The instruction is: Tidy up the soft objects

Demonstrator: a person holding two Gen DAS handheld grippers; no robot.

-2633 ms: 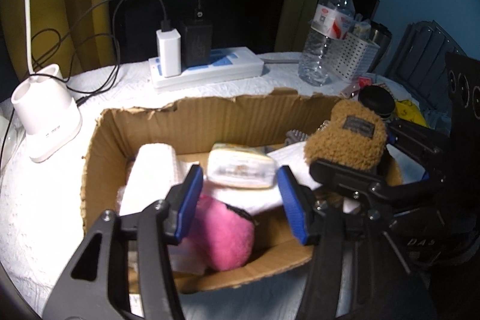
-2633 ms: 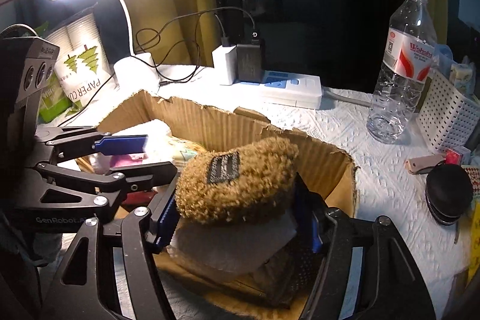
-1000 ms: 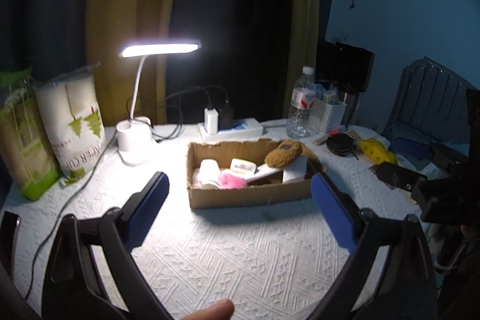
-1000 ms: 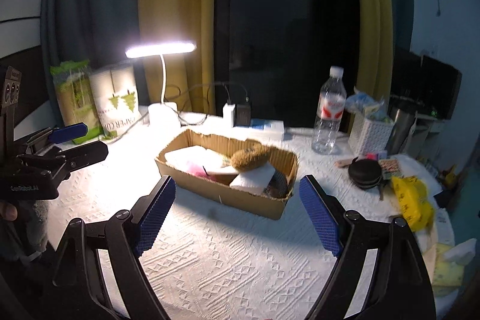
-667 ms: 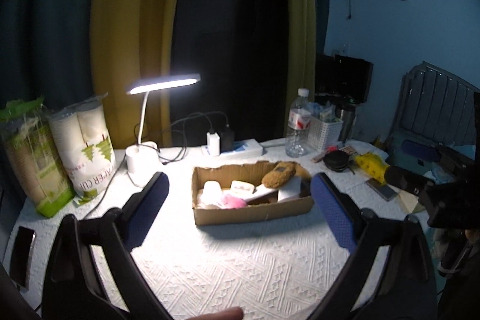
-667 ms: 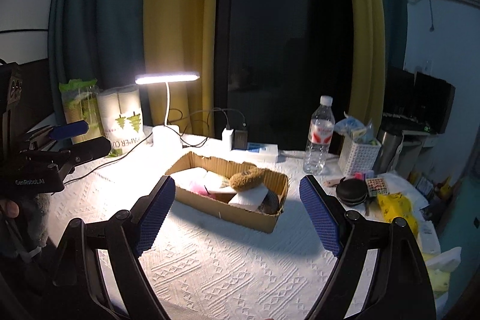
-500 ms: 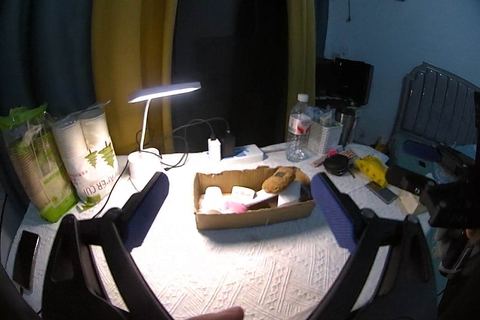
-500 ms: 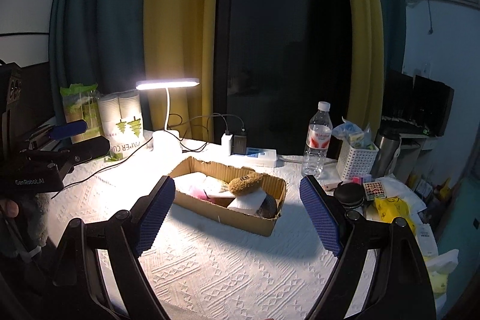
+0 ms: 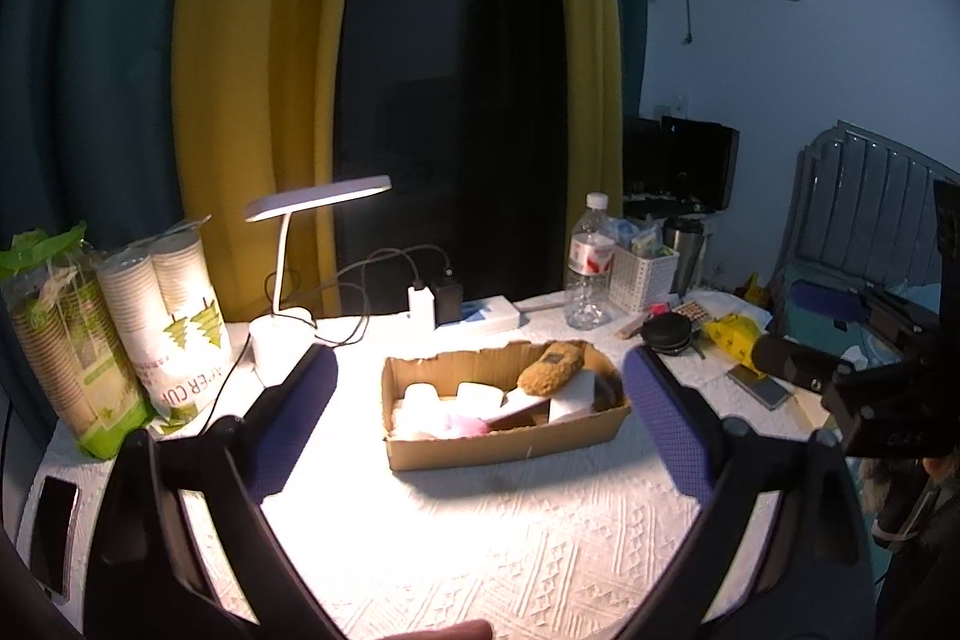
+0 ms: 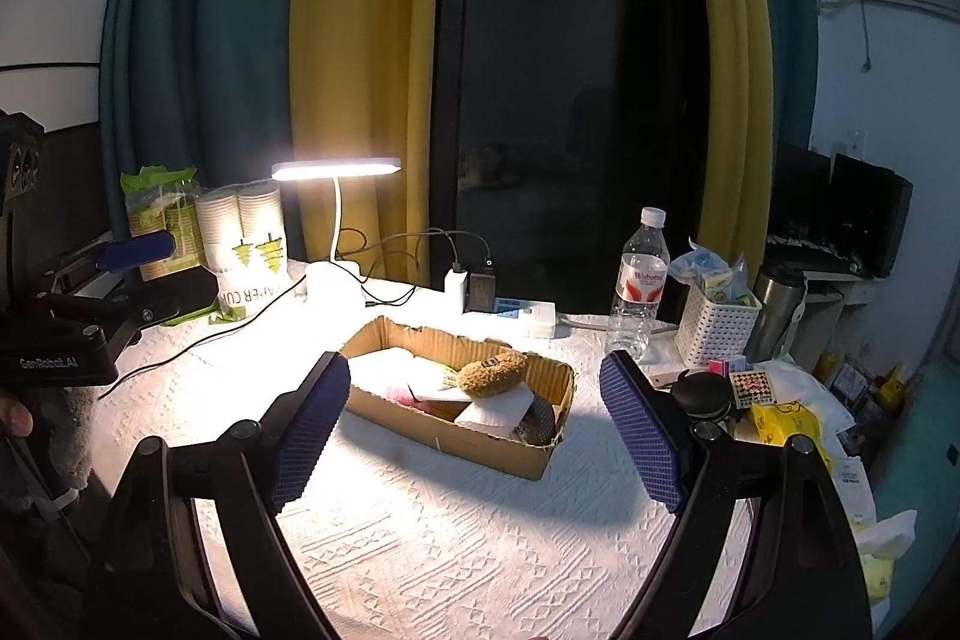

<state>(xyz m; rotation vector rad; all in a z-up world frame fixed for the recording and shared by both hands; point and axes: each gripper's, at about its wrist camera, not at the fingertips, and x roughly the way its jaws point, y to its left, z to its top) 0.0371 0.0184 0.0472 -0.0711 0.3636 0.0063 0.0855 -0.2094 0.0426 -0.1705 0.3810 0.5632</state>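
Note:
A cardboard box [image 9: 510, 439] stands on the white tablecloth; it also shows in the right wrist view [image 10: 480, 439]. In it lie a brown fuzzy pouch [image 9: 551, 367] [image 10: 491, 373], a pink soft thing [image 9: 462, 423], white rolls [image 9: 417, 397] and a white sponge block [image 10: 498, 412]. My left gripper [image 9: 480, 415] is open and empty, held well back from the box. My right gripper [image 10: 477, 427] is open and empty too, back from the box. The right gripper shows at the right edge of the left wrist view [image 9: 864, 376].
A lit desk lamp [image 10: 336, 220], paper cup sleeves [image 9: 174, 316], a power strip with chargers [image 10: 510, 310], a water bottle [image 10: 639, 280], a white basket [image 10: 717, 322], a black round case [image 10: 699, 391] and yellow items [image 10: 780, 424] surround the box. A phone [image 9: 54, 526] lies at the left table edge.
Both grippers have pulled far back and up from the box. The right gripper has let go of the brown pouch, which now lies in the box. Both stand wide open.

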